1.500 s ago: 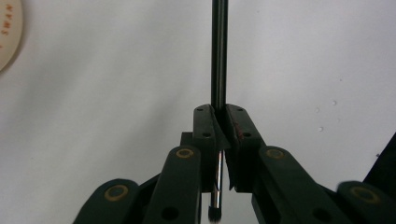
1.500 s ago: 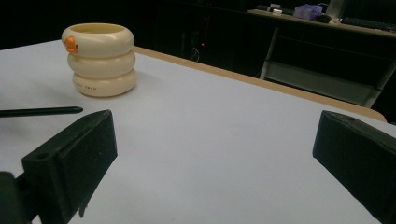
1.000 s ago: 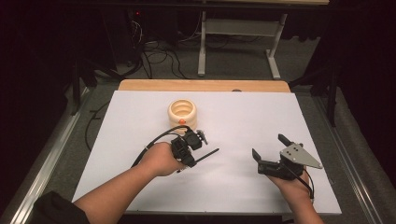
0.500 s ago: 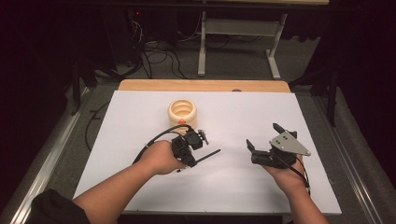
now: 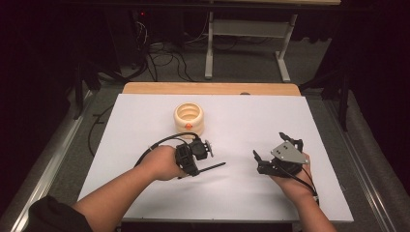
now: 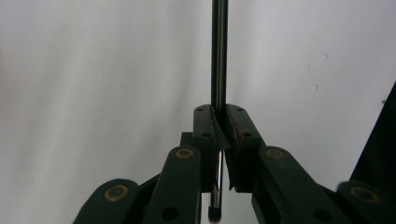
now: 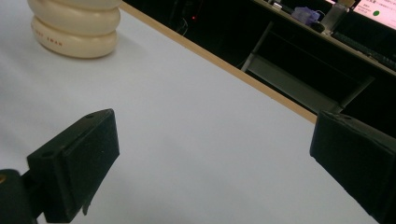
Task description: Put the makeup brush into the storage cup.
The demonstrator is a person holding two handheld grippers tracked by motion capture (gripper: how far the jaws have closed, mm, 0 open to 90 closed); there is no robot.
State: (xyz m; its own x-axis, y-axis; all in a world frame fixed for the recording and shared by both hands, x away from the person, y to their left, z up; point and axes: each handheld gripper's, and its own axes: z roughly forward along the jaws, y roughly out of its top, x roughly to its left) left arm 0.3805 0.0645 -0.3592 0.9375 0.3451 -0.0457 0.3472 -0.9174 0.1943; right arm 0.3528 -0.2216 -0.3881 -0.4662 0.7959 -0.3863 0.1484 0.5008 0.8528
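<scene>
A thin black rod (image 5: pixel 213 167) lies nearly level just above the white sheet, with my left gripper (image 5: pixel 198 170) shut on it. In the left gripper view the two jaws (image 6: pixel 218 112) pinch the rod (image 6: pixel 219 46), which runs straight up out of the picture, its butt end showing below the pads. A cream ribbed pot (image 5: pixel 188 117) with an orange spot stands upright just beyond the left hand. My right gripper (image 5: pixel 273 147) hovers at the right of the sheet, open wide and holding nothing. Its view (image 7: pixel 215 154) looks across the sheet with the pot (image 7: pixel 74 28) at the top left.
The white sheet (image 5: pixel 241 121) covers the table, with a wooden strip (image 5: pixel 212 88) along its far edge. Beyond it are cables on the floor and a desk's metal legs (image 5: pixel 209 48). Metal rails (image 5: pixel 48 159) flank the table.
The right gripper has shifted a little left and toward the table's middle and turned its jaws more toward the far side. The left gripper and rod have stayed put.
</scene>
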